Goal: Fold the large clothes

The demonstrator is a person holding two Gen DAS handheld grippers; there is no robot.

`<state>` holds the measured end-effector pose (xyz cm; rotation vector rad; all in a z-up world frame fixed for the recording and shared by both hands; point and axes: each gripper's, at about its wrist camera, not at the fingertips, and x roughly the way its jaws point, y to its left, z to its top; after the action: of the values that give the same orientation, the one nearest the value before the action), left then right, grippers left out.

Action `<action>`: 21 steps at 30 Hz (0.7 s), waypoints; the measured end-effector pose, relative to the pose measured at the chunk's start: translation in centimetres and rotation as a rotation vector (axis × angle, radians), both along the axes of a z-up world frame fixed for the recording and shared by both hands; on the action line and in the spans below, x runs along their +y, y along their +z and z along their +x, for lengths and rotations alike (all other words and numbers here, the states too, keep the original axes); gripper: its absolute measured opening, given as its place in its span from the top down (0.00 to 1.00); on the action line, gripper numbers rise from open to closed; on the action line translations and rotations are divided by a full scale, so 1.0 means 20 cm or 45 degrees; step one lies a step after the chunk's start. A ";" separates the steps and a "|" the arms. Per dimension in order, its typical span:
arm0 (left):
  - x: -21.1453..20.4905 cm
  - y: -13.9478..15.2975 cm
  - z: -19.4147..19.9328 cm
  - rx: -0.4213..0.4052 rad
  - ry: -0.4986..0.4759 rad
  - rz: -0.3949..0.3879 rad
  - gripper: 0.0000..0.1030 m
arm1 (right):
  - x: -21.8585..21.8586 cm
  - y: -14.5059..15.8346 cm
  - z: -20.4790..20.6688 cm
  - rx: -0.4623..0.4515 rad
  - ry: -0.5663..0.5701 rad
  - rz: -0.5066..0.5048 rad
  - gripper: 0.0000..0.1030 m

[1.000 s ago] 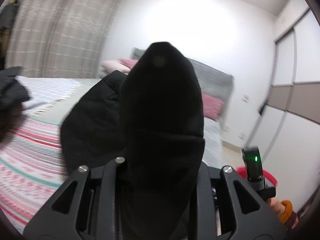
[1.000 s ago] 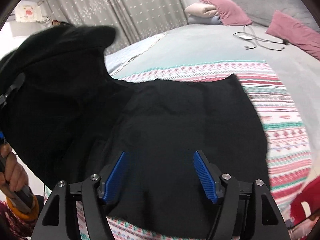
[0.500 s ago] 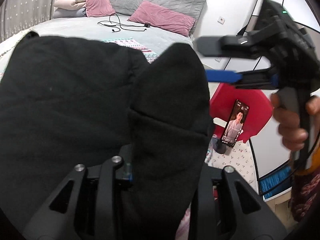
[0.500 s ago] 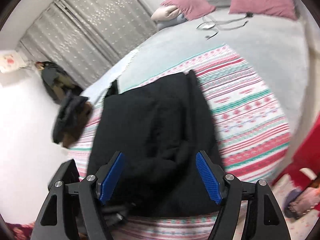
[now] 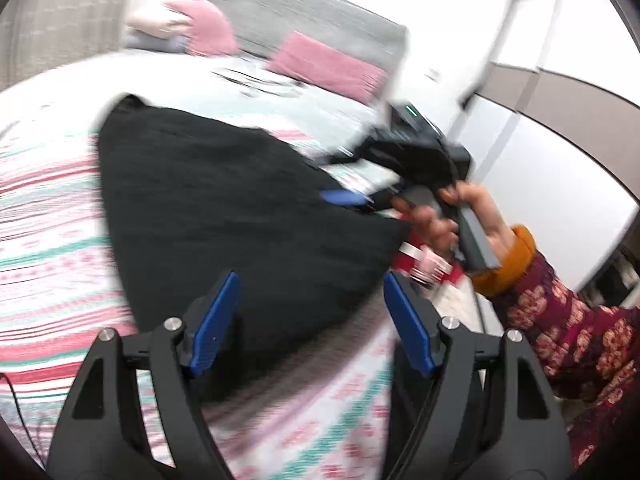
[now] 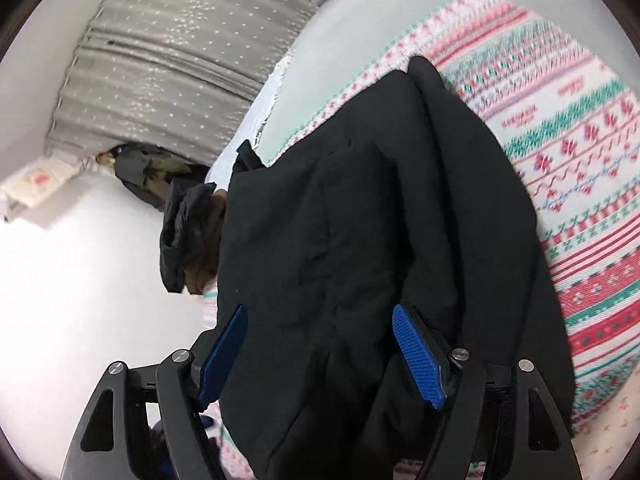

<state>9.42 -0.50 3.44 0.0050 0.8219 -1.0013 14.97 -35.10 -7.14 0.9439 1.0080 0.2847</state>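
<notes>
The big black garment point(image 5: 224, 200) lies on the bed, on top of the striped blanket point(image 5: 44, 248), folded over on itself into a long, thick shape. The left tool point(image 5: 310, 322) is opening right now; its blue pads stand apart and no cloth is pinched between them, though the black cloth lies just past them. The right tool point(image 6: 320, 354) is wide open too, with the garment point(image 6: 360, 200) under and between its pads, but they do not seem to squeeze it. I think the job now is to make the next fold or to smooth this one. To do it well, each tool should take one corner of the same edge, grab all the layers together, lift a little, and lay the edge down flat so that it lines up. In the left view the picture is blurry, so go slowly. The person's hand point(image 5: 448, 216) with the right tool is close to the garment's edge there, so the two tools could bump. Another dark piece of clothing point(image 6: 188, 232) lies near the bed's edge, just beside the garment; keep it out of the fold. Pink pillows point(image 5: 328, 64) and a cable point(image 5: 256, 82) are far off and not in the way.
</notes>
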 end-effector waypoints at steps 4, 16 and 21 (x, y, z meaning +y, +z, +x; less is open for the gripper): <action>0.12 -0.07 0.14 -0.006 0.205 0.082 0.26 | 0.05 -0.04 0.12 0.033 0.030 -0.011 0.27; -0.02 -0.04 0.30 -0.106 0.289 0.102 0.48 | 0.12 0.61 0.17 -0.335 0.098 -0.418 0.89; -0.20 -0.10 0.24 -0.085 0.216 0.112 0.48 | -0.10 0.58 0.13 -0.230 -0.034 -0.545 0.89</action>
<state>14.23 -4.47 1.46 0.0433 0.7907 -0.8007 17.54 -37.15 4.51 0.5318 0.8442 0.1210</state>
